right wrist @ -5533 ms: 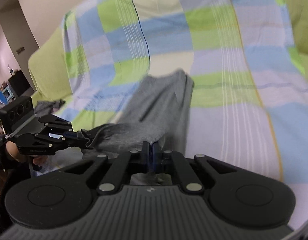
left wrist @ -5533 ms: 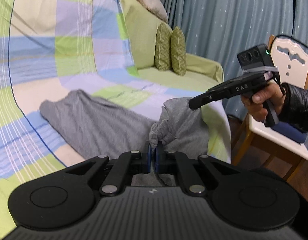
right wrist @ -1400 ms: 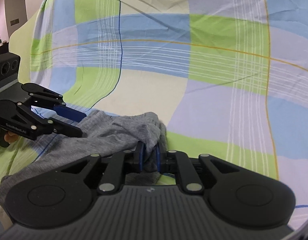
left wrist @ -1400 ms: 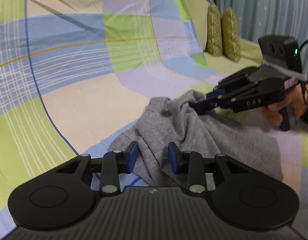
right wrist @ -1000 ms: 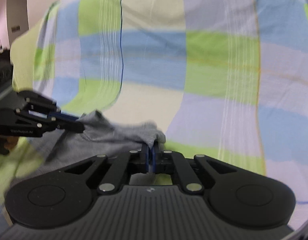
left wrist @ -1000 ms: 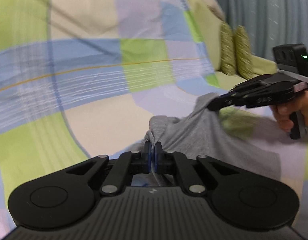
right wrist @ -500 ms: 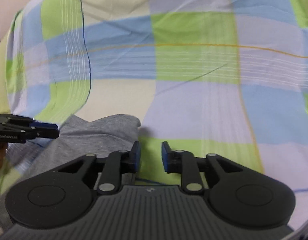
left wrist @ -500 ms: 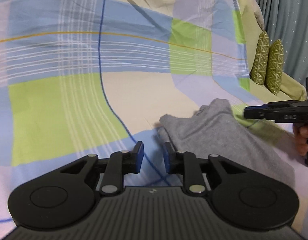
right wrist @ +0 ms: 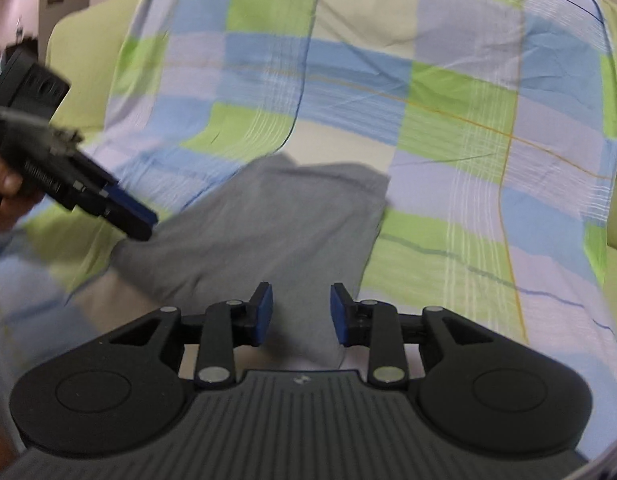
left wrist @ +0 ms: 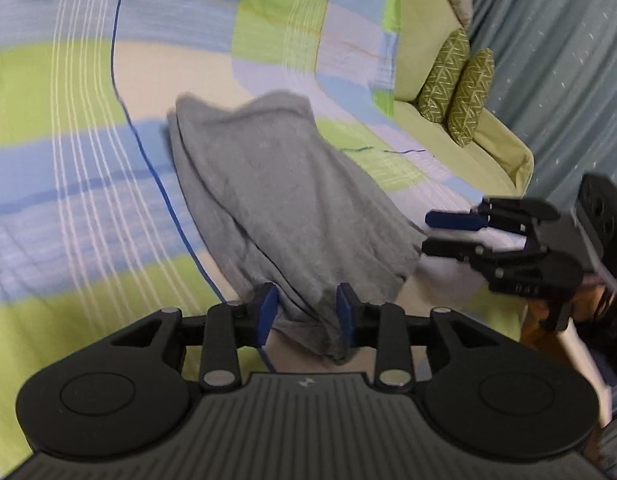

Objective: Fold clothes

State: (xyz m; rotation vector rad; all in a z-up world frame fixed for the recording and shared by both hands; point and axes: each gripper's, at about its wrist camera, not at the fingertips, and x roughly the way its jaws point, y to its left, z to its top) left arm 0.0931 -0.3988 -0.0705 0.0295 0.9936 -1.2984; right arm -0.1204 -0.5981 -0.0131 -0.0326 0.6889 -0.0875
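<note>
- A sofa (left wrist: 440, 120), pale green, fills both views; its seat and back are mostly under a cover.
- The cover (left wrist: 68, 160) is a checked sheet in blue, green, cream and lilac squares with thin white, blue and orange lines; it runs from the backrest down over the seat.
- A curtain (left wrist: 556, 60), grey-blue with small pale flecks, hangs behind the sofa's far end in the left wrist view.
- The garment (left wrist: 276, 200) is plain grey and lies folded over on the sheet, in the middle of the seat. Its far edge is a doubled fold; its near end narrows to a bunched corner at the seat's front edge. In the right wrist view it shows as a broad flat grey panel (right wrist: 268, 232).
- Two cushions (left wrist: 456, 88), olive with a zigzag pattern, stand side by side against the backrest, well apart from the garment.
- The left gripper (left wrist: 304, 312) has its jaws opening; the garment's near corner lies between the blue pads, with a gap at each pad, so nothing is pinched.
- The right gripper (right wrist: 298, 314) also has its jaws opening, above the garment's near edge, the pads apart from the cloth. From the left wrist view it sits just beside the garment's right edge, held by a hand (left wrist: 588, 312).
</note>
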